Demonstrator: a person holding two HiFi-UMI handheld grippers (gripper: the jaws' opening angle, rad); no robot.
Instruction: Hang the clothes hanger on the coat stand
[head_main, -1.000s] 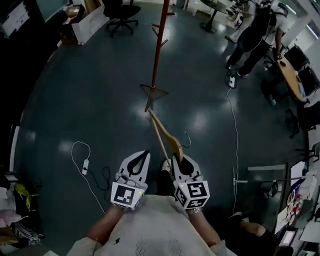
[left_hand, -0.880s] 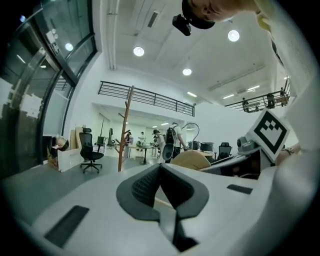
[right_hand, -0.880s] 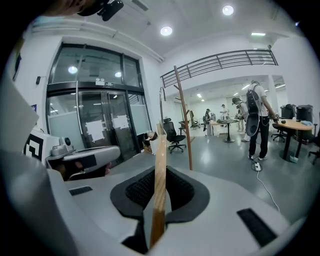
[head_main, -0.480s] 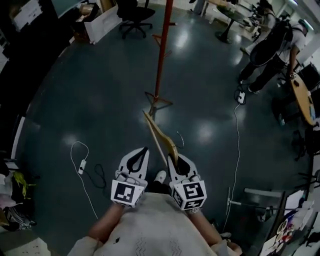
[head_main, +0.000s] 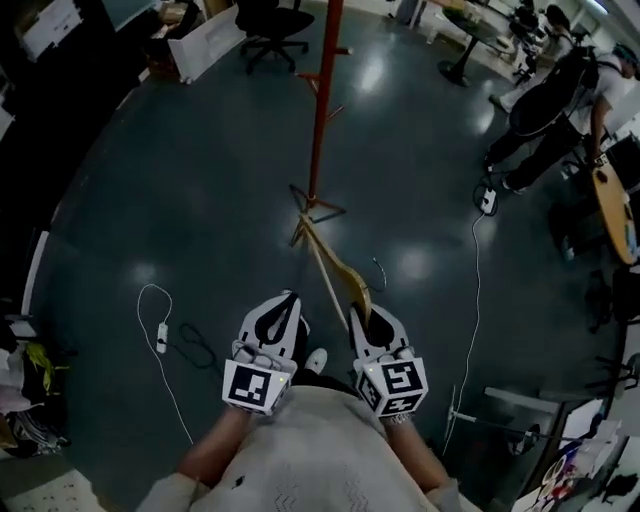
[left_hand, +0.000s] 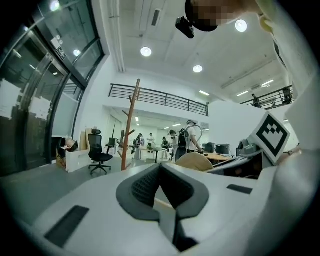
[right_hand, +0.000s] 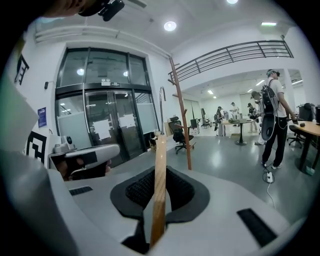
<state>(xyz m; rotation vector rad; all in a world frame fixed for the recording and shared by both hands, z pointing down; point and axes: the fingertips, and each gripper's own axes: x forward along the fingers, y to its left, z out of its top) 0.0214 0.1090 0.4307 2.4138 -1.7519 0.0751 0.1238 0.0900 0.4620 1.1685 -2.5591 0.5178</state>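
The red coat stand (head_main: 320, 100) rises from the dark floor ahead, its feet (head_main: 315, 208) just past the hanger's far tip. In the right gripper view the stand (right_hand: 181, 115) is a little right of centre, and in the left gripper view the stand (left_hand: 131, 125) is left of centre. My right gripper (head_main: 358, 312) is shut on the wooden hanger (head_main: 335, 265), whose metal hook (head_main: 378, 270) points right. The hanger's arm (right_hand: 159, 185) runs up between the right gripper (right_hand: 159, 175) pads. My left gripper (head_main: 288, 298) is beside it, shut and empty (left_hand: 160, 167).
An office chair (head_main: 265, 20) stands behind the coat stand. People (head_main: 560, 80) are at the far right beside a desk (head_main: 615, 200). A power strip with cable (head_main: 160, 335) lies on the floor at left, and a white cable (head_main: 475, 260) at right.
Both grippers and the hanger have moved forward toward the coat stand. Its feet now lie nearer the hanger's tip. The grip on the hanger is unchanged.
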